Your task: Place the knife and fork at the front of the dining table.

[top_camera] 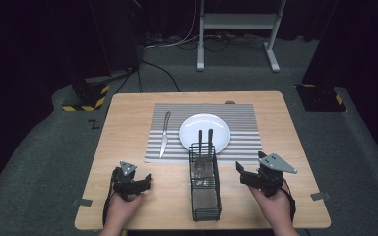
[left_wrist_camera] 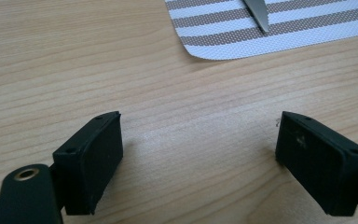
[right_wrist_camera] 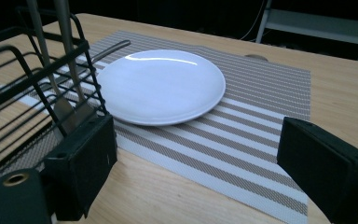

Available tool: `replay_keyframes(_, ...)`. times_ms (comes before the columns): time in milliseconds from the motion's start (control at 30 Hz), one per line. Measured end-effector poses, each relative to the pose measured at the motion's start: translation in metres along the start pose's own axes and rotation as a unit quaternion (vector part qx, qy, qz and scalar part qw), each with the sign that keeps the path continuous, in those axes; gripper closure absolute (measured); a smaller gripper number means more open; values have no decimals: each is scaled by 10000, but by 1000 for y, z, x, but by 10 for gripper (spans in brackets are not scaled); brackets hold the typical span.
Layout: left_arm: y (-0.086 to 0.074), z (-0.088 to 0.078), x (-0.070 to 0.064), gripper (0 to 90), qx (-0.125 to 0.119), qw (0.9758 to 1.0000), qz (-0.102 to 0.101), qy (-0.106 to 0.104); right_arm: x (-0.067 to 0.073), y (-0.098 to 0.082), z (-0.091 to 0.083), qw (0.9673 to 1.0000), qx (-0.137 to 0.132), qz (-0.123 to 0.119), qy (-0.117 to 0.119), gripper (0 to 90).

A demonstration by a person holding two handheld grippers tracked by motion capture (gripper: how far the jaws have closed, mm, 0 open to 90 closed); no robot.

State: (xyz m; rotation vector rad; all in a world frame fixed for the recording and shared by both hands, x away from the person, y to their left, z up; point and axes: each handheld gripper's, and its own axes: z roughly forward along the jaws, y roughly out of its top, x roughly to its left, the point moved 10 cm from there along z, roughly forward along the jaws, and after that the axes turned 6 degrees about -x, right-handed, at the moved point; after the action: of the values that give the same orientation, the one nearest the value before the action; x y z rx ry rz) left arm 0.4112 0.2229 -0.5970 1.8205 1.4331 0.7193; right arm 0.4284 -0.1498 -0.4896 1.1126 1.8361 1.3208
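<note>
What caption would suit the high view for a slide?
Two open grippers, left and right, flank a wire caddy below a white plate and knife.

knife — handle beyond frame edge; utensil ends hidden

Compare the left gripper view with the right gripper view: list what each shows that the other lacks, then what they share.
The left gripper view alone has the knife tip lying on the mat's rounded corner. The right gripper view alone has the white plate, the black wire caddy with two upright utensil handles, and a grey stand beyond the table. Both share the striped placemat, the wooden table and a pair of open, empty black jaws.
</note>
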Motion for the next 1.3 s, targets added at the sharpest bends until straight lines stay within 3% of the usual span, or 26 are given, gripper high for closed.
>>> replay_keyframes(100, -1, -1, 0, 141, 13, 10000, -18, -20, 6, 11, 4, 10000, -74, 34, 49, 118)
replay_keyframes(233, -1, -1, 0, 139, 0, 10000, -24, -6, 13, 33, 10, 9987, -338, 230, 319, 119)
replay_keyframes(400, -1, 0, -2, 106, 46, 9999, 15, -107, 29, 56, 19, 9978, -432, -13, 501, 129)
replay_keyframes(533, -3, -1, -2, 79, 65, 9999, 66, -104, 44, 68, 29, 9967, -578, 17, 572, 156)
replay_keyframes(700, -4, -2, -3, 79, 70, 9999, 50, -106, 63, 78, 39, 9945, -840, -11, 630, 273)
replay_keyframes(867, -4, -2, -3, 77, 76, 9999, 56, -137, 78, 76, 50, 9934, -869, -145, 739, 416)
replay_keyframes(1100, -4, -2, -3, 69, 89, 9998, 69, -156, 82, 75, 58, 9928, -849, -107, 842, 615)
replay_keyframes(1300, -4, -2, -3, 69, 87, 9998, 70, -159, 81, 76, 61, 9935, -840, -2, 775, 694)
